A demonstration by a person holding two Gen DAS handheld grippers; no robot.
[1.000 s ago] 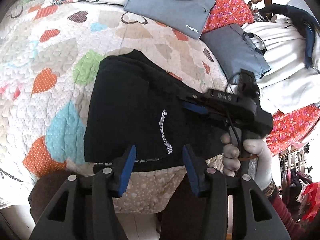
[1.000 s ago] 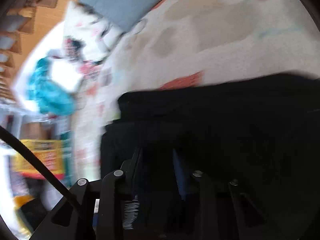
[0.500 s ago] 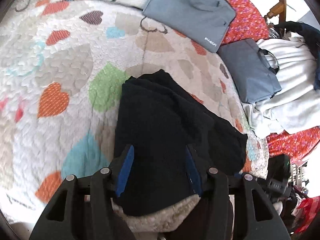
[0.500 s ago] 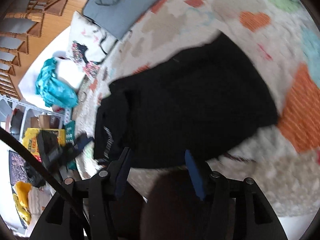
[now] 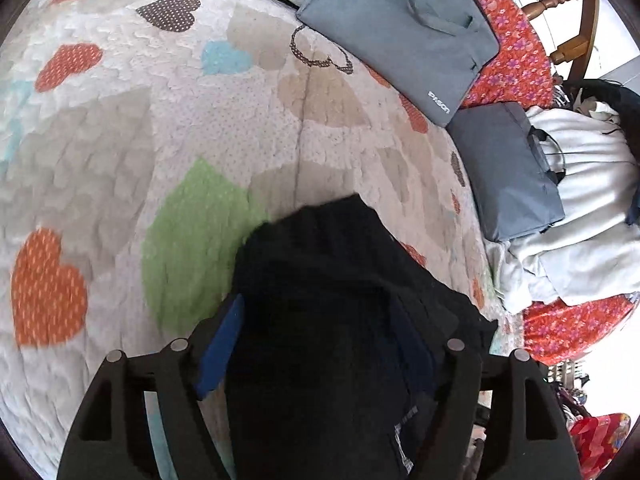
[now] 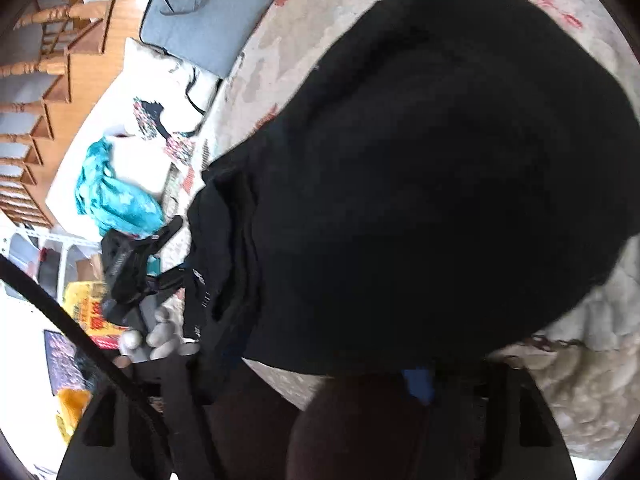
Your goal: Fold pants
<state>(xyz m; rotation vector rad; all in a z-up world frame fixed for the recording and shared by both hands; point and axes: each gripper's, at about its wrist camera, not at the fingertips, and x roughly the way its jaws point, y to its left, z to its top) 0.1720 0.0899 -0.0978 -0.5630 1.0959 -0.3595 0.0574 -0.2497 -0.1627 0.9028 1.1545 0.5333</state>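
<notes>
Black pants [image 5: 340, 292] lie bunched in a folded heap at the near edge of a heart-patterned quilt [image 5: 120, 128]. The left gripper [image 5: 316, 344] hovers over them with its blue-padded jaws wide, the cloth lying between and beneath the fingers (whether they touch it is unclear). The right gripper [image 6: 312, 376] sits low at the heap's near edge; dark fabric hides most of its fingers, so I cannot tell its jaw state. Two grey laptop bags [image 5: 404, 24] rest at the far right.
</notes>
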